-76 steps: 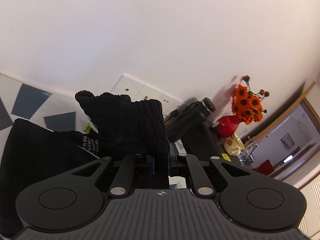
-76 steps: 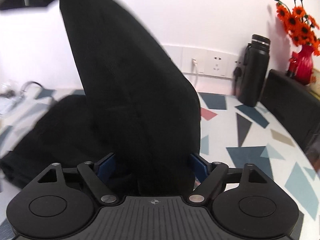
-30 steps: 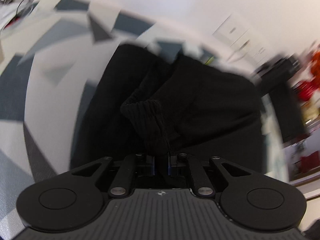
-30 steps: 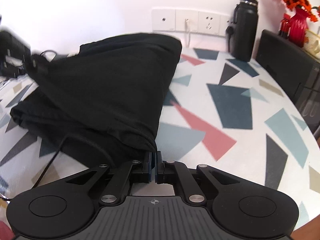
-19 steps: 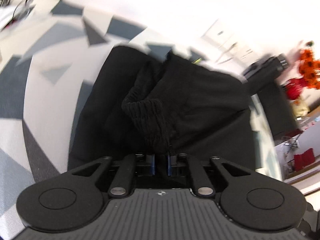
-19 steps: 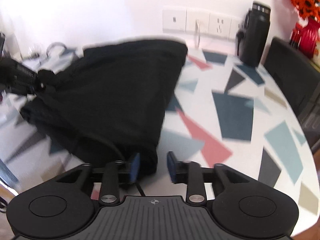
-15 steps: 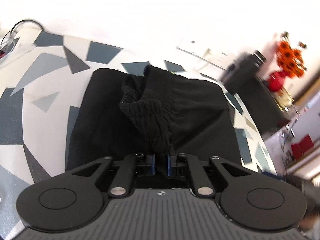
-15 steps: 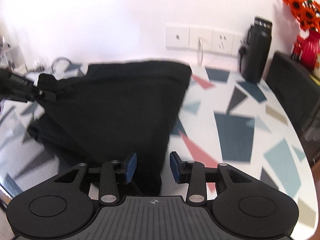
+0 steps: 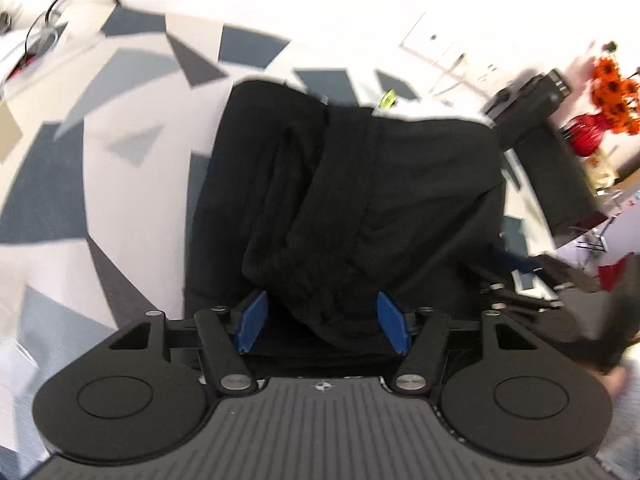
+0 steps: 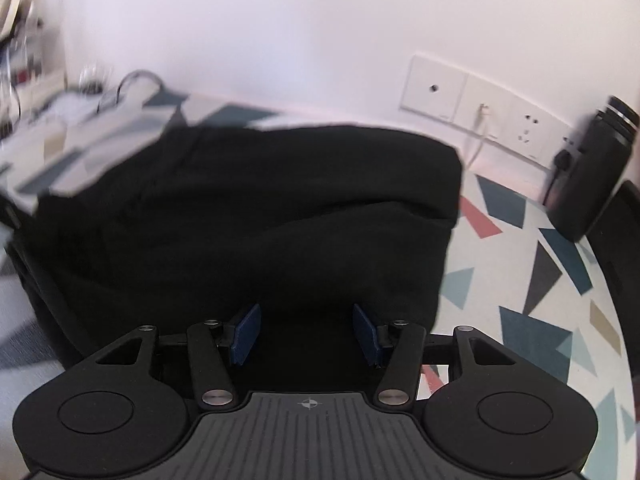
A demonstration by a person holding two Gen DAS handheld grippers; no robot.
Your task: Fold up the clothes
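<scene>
White wall runs behind my bench (image 10: 520, 320), whose top is white with grey, teal and red triangles. One black garment (image 9: 360, 200) lies folded on it; in the right wrist view the same garment (image 10: 260, 220) fills the middle of the bench.

I see my left tongs (image 9: 322, 322) opening, the two blue pads (image 9: 251, 322) well apart. A bunched, ribbed edge of the garment sits between them, and neither pad presses on it that I can see.

My right tongs (image 10: 306, 334) are opening too, about half spread. Their blue pads (image 10: 245, 334) stand over the near edge of the garment, with dark cloth between and below them; I see no pinch.

Counting: one garment, two tongs. One black bottle (image 10: 592, 172) stands by the wall just beside a row of three white wall plates (image 10: 480, 116). One red vase (image 9: 586, 140) with orange flowers (image 9: 614, 100) stands farther off, near a black box (image 9: 556, 184). At the far left, one looped cable (image 9: 72, 4) is blurred.
</scene>
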